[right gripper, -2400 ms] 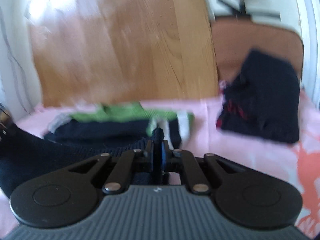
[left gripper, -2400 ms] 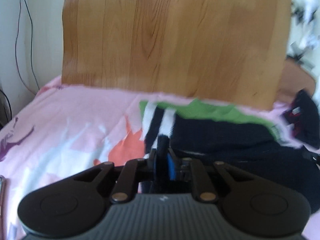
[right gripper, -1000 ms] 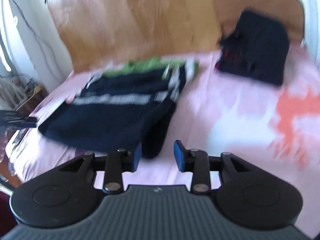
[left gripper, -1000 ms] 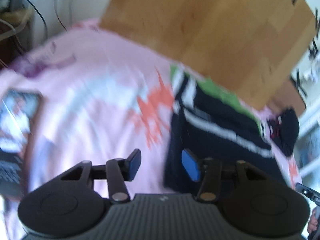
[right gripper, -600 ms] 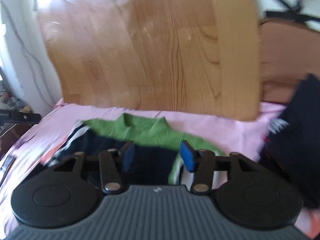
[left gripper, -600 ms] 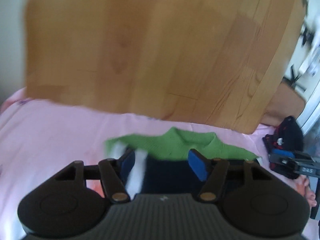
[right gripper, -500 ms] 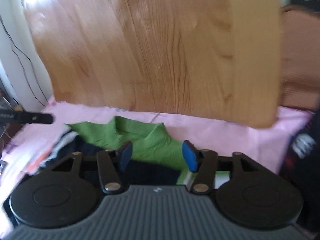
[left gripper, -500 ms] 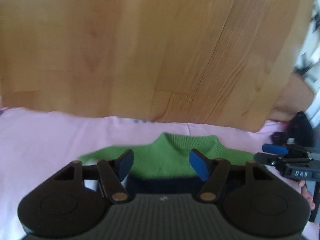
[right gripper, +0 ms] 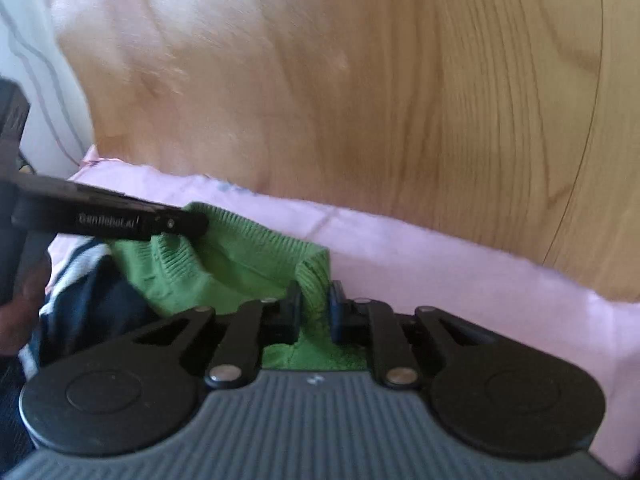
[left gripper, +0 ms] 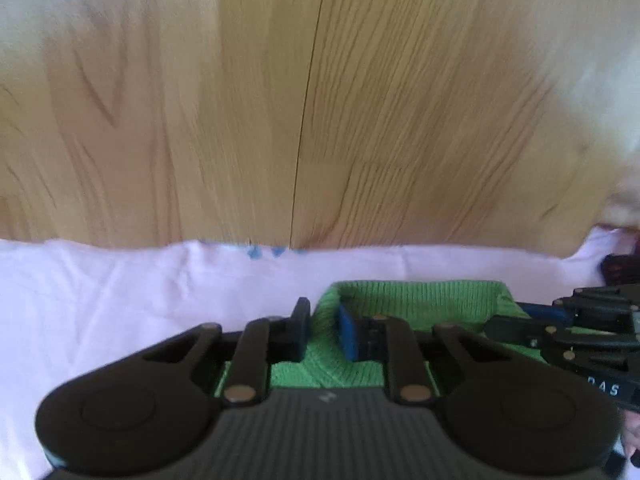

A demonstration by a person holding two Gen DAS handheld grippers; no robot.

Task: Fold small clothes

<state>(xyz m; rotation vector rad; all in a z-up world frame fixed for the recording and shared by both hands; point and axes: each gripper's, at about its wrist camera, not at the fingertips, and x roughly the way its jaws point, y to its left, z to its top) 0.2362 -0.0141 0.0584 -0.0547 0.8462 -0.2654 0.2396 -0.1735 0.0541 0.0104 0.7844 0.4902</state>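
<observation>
A small knit sweater with a green collar [left gripper: 416, 304] and a navy body with white stripes [right gripper: 86, 292] lies on the pink bed sheet [left gripper: 120, 296] near the headboard. My left gripper [left gripper: 323, 330] has its jaws closed in around the left end of the green collar. My right gripper [right gripper: 314, 306] pinches the right end of the collar [right gripper: 240, 256]. Each gripper shows in the other's view: the right one at the far right of the left wrist view [left gripper: 580, 336], the left one at the left of the right wrist view [right gripper: 120, 220].
A wooden headboard [left gripper: 320, 100] rises right behind the collar. The pink sheet [right gripper: 460, 264] spreads to both sides. A dark garment [left gripper: 618, 270] peeks in at the far right edge of the left wrist view.
Both grippers were open and moving toward the collar; now each has come down on one end of the green collar and narrowed its jaws onto the knit.
</observation>
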